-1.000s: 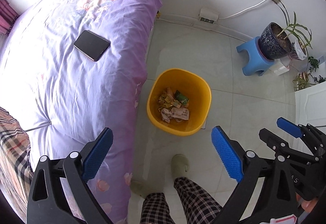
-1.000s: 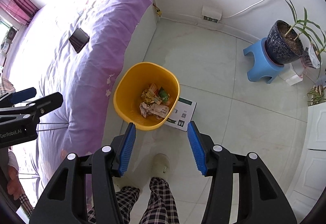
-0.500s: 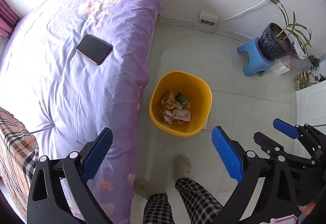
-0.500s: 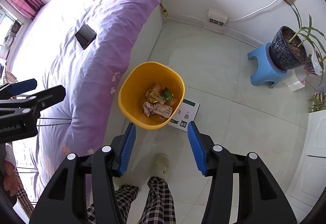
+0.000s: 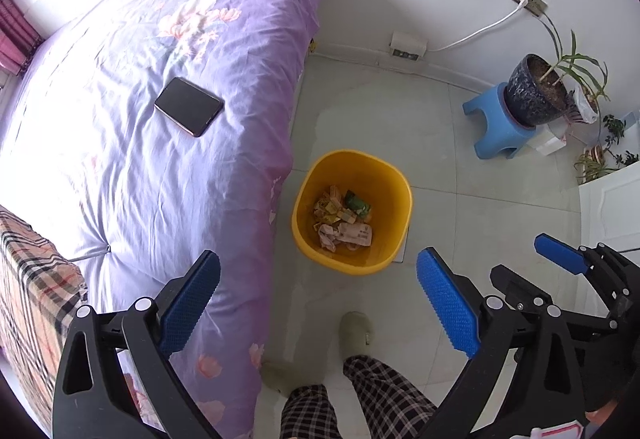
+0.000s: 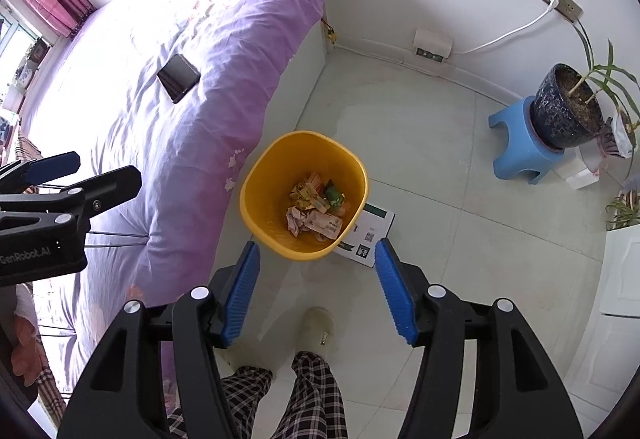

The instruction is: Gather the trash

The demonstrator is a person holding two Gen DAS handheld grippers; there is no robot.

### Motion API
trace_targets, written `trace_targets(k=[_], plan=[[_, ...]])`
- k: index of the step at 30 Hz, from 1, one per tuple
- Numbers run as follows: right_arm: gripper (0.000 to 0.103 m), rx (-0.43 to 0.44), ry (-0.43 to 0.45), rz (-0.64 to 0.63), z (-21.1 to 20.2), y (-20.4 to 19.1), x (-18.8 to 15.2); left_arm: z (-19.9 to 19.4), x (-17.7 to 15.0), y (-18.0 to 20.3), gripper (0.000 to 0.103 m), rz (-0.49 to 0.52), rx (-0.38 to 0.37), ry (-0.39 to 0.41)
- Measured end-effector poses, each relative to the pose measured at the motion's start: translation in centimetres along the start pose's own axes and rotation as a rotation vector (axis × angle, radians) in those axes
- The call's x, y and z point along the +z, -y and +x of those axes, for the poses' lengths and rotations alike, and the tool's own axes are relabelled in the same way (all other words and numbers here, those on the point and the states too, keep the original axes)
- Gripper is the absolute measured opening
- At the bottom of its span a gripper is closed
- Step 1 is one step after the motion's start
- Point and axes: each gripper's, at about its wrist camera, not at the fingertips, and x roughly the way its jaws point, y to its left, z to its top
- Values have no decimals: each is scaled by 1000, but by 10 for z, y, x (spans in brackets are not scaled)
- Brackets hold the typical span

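Observation:
A yellow bin (image 5: 394,199) (image 6: 264,175) stands on the pale tiled floor beside the bed, holding several crumpled wrappers and papers (image 5: 342,221) (image 6: 316,213). A flat white and green box (image 6: 370,235) lies on the floor, partly under the bin's right side. My left gripper (image 5: 318,303) is open and empty, held high above the floor near the bed edge. My right gripper (image 6: 316,291) is open and empty, above the floor just in front of the bin. The right gripper also shows at the right of the left wrist view (image 5: 560,259).
A bed with a purple floral cover (image 5: 160,99) fills the left, with a black phone (image 5: 189,106) (image 6: 178,77) on it. A blue stool (image 6: 520,147) bears a potted plant (image 6: 568,107) at the right wall. A white door (image 5: 612,207) is at the right. The person's slippered foot (image 6: 318,325) is below.
Both grippers have risen and drawn back, so the bin and bed look smaller and lower. Both stay open and empty.

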Motion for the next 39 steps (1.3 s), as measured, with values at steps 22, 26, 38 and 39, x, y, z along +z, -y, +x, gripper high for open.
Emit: trace_targets(k=[22, 26, 38, 39], plan=[[61, 8, 24, -15, -16, -5, -2, -18, 0, 6, 98, 8, 2, 32], [61, 9, 22, -15, -16, -4, -2, -18, -1, 6, 98, 6, 4, 32], [61, 14, 25, -11, -18, -2, -4, -20, -2, 5, 98, 7, 5, 32], [61, 12, 26, -12, -18, -3, -4, -20, -2, 4, 98, 7, 5, 33]])
